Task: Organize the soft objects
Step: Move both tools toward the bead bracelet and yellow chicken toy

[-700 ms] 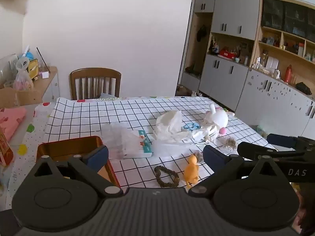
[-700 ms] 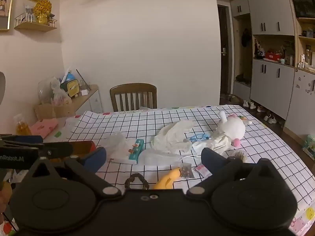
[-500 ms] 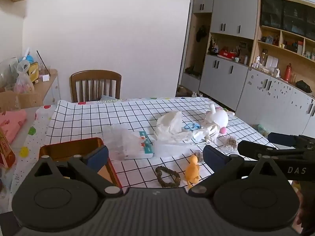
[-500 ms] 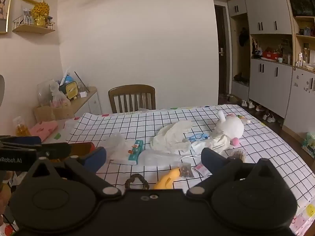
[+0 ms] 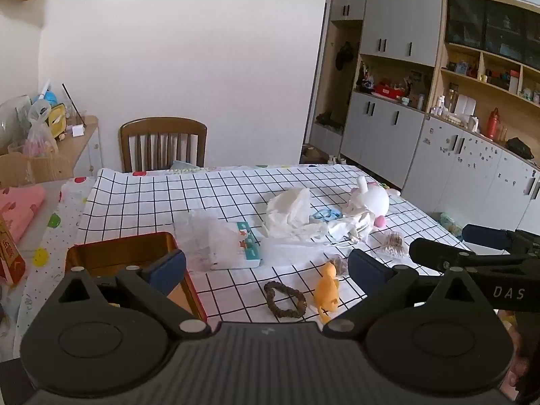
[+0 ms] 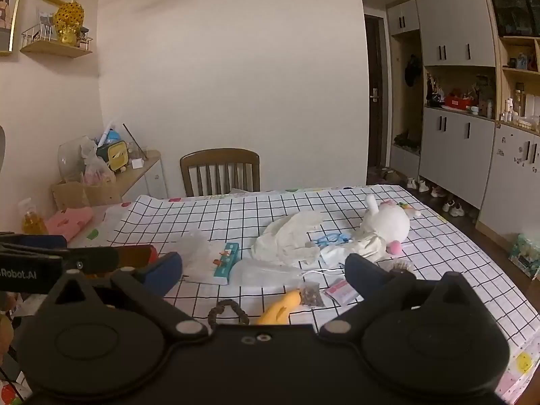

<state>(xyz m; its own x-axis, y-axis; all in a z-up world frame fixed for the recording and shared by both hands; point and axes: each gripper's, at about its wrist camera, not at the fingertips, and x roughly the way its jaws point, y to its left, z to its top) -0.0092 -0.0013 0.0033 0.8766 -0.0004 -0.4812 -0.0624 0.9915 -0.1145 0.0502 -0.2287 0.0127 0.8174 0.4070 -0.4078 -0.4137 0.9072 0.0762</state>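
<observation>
A white plush rabbit lies at the table's far right beside crumpled white cloth. An orange soft toy and a dark bead bracelet lie near the front edge. A brown open box sits at front left. My left gripper is open and empty above the front edge. My right gripper is open and empty too, held to the left gripper's right.
A tissue pack in clear plastic, small sachets and blue glasses lie mid-table. A wooden chair stands at the far side. A side cabinet is left, grey cupboards right.
Both views shift only slightly; the grippers stay open and nothing on the table has moved.
</observation>
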